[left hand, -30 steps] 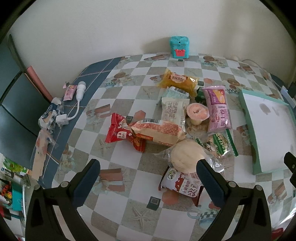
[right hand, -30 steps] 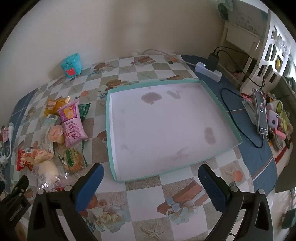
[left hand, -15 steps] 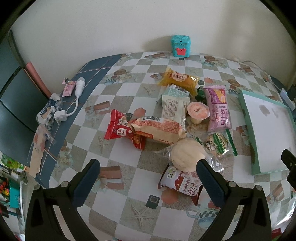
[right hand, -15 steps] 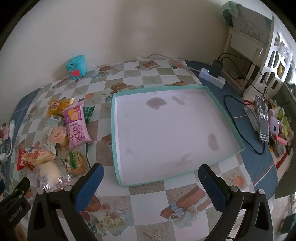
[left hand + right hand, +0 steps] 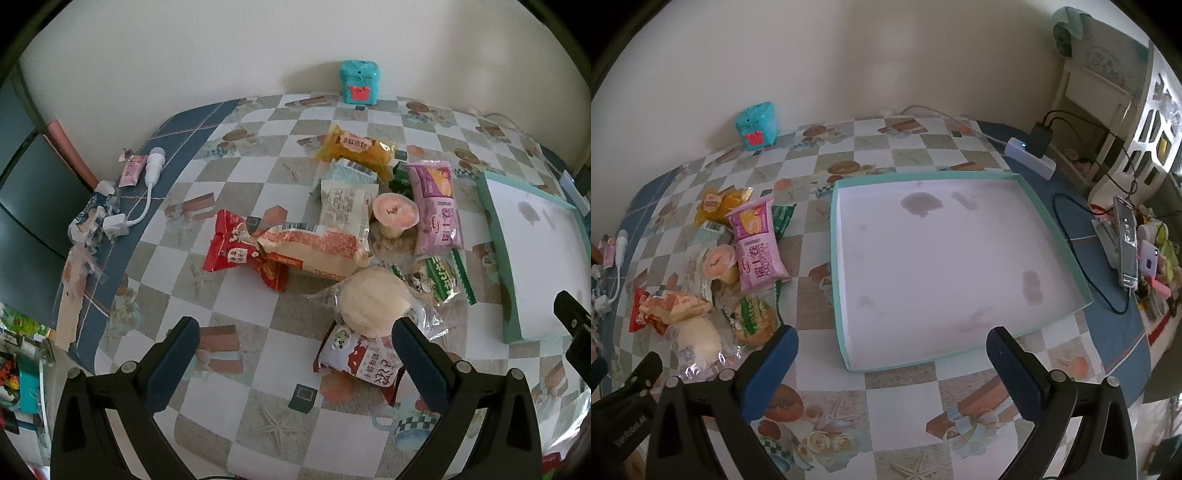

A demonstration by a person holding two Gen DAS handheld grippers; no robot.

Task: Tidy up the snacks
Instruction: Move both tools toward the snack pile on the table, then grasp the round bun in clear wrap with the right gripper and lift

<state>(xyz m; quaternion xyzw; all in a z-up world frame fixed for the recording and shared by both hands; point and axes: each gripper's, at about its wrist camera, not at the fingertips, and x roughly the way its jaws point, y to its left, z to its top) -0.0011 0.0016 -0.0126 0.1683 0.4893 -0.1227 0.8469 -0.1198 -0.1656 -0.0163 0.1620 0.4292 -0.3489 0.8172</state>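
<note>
Left wrist view: left tongs (image 5: 295,345) spread wide, gripping nothing, above the checkered oilcloth surface (image 5: 258,424). About ten crinkly snack packs (image 5: 325,247) heaped mid-surface; one round bun in clear wrap (image 5: 373,301), one pink cup (image 5: 395,216).

Right wrist view: right tongs (image 5: 892,354) spread wide, empty. One shallow square teal-rimmed tray (image 5: 834,258), white inside, stained, holding nothing; snacks just beside its left edge.

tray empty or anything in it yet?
Empty. The tray shows only its stained white floor; all snacks lie on the table beside it.
</note>
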